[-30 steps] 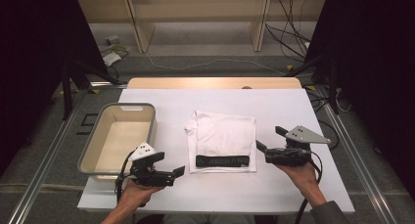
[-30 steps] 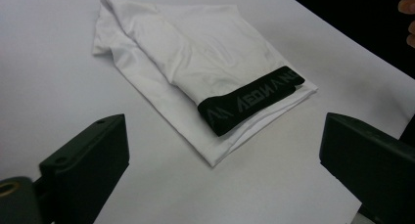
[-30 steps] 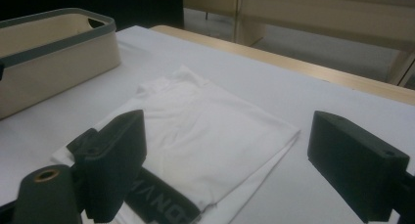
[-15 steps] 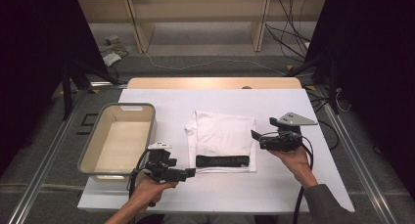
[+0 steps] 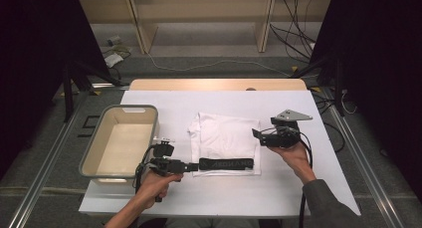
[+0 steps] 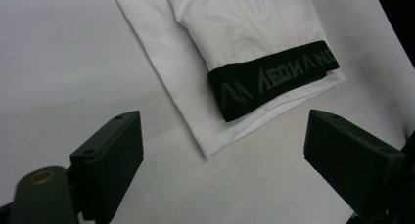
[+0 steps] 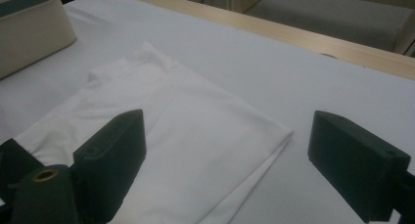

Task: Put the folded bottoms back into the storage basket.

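folded white garment flat on table, black band ahead of left gripper, between wide-open empty jaws. right gripper jaws wide, empty, garment's corner between them — likely lining up grasps either side. bin beside.

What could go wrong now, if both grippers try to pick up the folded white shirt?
The left gripper, open, points at the black band; it might pinch just the top layer, so the folded shirt could unfold. The right gripper, open at the shirt's right edge, may grab unevenly and drag it across the table.
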A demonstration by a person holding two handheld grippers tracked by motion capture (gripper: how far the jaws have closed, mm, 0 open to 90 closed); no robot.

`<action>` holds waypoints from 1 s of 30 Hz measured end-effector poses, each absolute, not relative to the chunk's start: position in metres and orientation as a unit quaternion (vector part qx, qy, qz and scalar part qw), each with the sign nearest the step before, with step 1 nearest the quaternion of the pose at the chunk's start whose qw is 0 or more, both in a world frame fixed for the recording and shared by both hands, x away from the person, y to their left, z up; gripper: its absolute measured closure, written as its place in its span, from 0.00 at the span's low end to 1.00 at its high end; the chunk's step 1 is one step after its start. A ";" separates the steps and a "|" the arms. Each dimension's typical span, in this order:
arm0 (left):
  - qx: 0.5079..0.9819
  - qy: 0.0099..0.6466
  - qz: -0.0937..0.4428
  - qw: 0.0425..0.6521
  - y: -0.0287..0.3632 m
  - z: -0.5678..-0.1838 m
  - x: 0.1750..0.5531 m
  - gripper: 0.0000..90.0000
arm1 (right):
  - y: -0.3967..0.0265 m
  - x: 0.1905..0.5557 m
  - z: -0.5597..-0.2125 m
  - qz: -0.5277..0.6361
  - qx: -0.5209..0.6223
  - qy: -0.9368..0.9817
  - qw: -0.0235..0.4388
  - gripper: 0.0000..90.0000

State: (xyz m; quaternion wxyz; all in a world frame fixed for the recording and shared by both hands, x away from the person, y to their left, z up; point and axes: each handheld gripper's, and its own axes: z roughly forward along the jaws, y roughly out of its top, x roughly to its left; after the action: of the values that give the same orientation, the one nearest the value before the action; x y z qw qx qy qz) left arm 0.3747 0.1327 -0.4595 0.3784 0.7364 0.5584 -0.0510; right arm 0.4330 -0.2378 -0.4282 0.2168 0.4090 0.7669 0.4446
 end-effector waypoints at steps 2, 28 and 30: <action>0.732 0.565 -0.062 0.375 0.129 -0.462 0.380 0.17 | -0.238 0.439 -0.431 0.442 0.419 0.765 0.212 0.17; 0.735 0.595 -0.071 0.319 0.098 -0.473 0.402 0.18 | -0.238 0.478 -0.450 0.413 0.455 0.764 0.198 0.17; 0.740 0.590 -0.063 0.317 0.093 -0.475 0.401 0.16 | -0.236 0.479 -0.451 0.413 0.455 0.764 0.196 0.17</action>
State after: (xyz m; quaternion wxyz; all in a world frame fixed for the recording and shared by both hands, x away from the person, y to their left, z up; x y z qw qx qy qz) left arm 0.4007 0.0935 -0.4748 0.3165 0.7404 0.5896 -0.0631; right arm 0.4793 -0.2363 -0.4510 0.1963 0.4551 0.7641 0.4129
